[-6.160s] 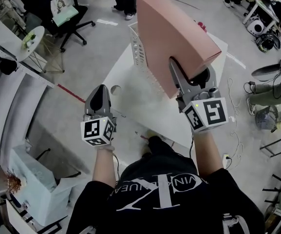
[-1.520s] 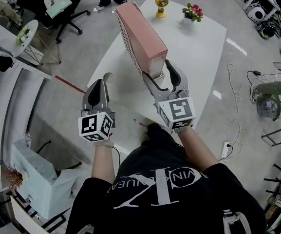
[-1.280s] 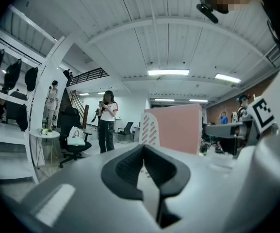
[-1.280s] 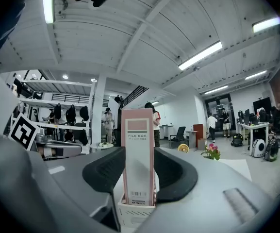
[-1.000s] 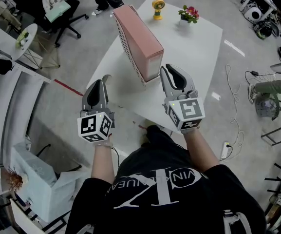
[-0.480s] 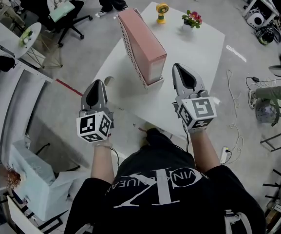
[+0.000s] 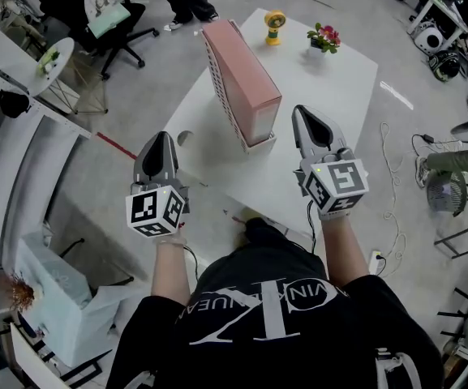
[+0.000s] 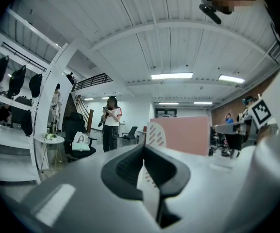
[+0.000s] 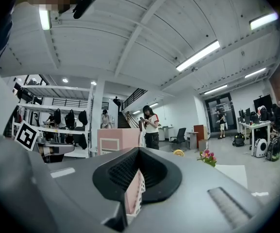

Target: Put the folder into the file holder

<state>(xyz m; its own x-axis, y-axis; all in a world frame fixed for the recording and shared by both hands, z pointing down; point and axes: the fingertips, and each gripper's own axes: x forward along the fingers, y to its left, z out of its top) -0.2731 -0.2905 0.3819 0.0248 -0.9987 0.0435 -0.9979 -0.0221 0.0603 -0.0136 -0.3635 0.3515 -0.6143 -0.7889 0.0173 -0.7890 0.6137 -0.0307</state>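
The pink folder [image 7: 246, 79] stands upright in the white perforated file holder [image 7: 216, 75] on the white table [image 7: 335, 96]. My right gripper [image 7: 306, 117] hovers just right of the holder's near end, shut and with nothing between its fingers. My left gripper [image 7: 160, 142] is shut too, off the table's left edge, apart from the holder. In the left gripper view the folder [image 8: 186, 135] and the holder [image 8: 155, 134] show beyond the left gripper [image 8: 143, 152]. In the right gripper view the folder [image 9: 118, 141] is ahead of the right gripper [image 9: 139, 154].
A small yellow fan [image 7: 275, 24] and a flower pot [image 7: 324, 37] stand at the table's far end. An office chair [image 7: 116, 23] and a round side table [image 7: 51, 59] are on the floor to the left. A person [image 8: 111, 120] stands beyond.
My right gripper let go of the folder, drew back to the right and shut. The folder now rests in the holder. The left gripper has hardly moved.
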